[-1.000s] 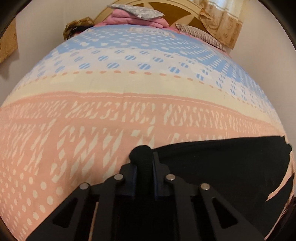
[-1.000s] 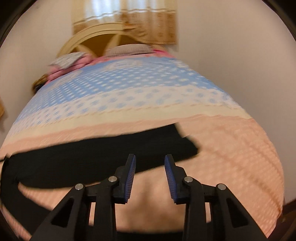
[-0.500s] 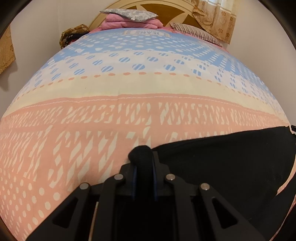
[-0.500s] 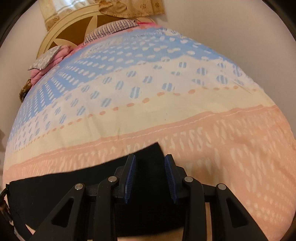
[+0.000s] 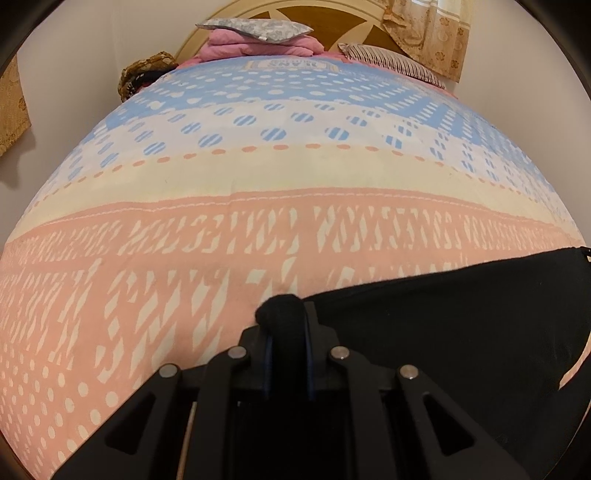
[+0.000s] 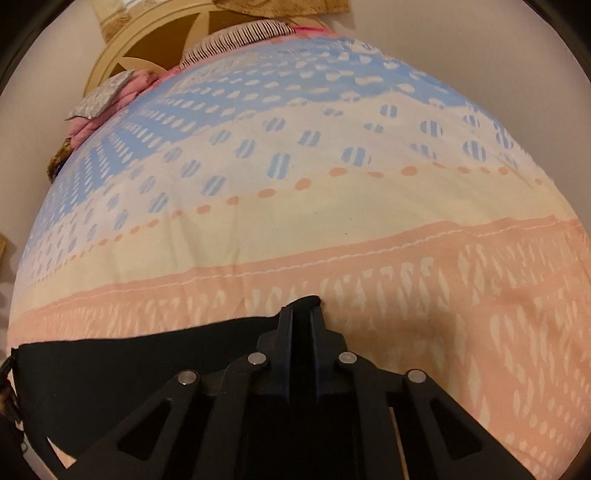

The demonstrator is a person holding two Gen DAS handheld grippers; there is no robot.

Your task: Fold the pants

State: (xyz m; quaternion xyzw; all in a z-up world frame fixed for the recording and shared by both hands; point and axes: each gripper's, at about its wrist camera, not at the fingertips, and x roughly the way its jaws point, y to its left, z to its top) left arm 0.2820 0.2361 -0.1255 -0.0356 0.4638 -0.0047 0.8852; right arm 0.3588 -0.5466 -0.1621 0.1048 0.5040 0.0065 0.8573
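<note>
The black pants (image 5: 454,325) lie stretched across the near, pink part of the bed. My left gripper (image 5: 286,325) is shut on one end of them, with a bunched black corner sticking up between the fingers. In the right wrist view the pants (image 6: 129,362) spread to the left, and my right gripper (image 6: 301,325) is shut on their other end, a black corner showing just past the fingertips. Both grippers sit low over the bedspread.
The bed is covered by a patterned spread (image 5: 258,177), pink near me, cream in the middle, blue far off. At the far headboard (image 5: 332,18) lie a grey pillow on pink bedding (image 5: 255,31) and a striped pillow (image 5: 391,61). Walls flank both sides.
My right gripper moved forward over the end of the pants and closed on it; it was open before. My left gripper kept its hold and barely moved.
</note>
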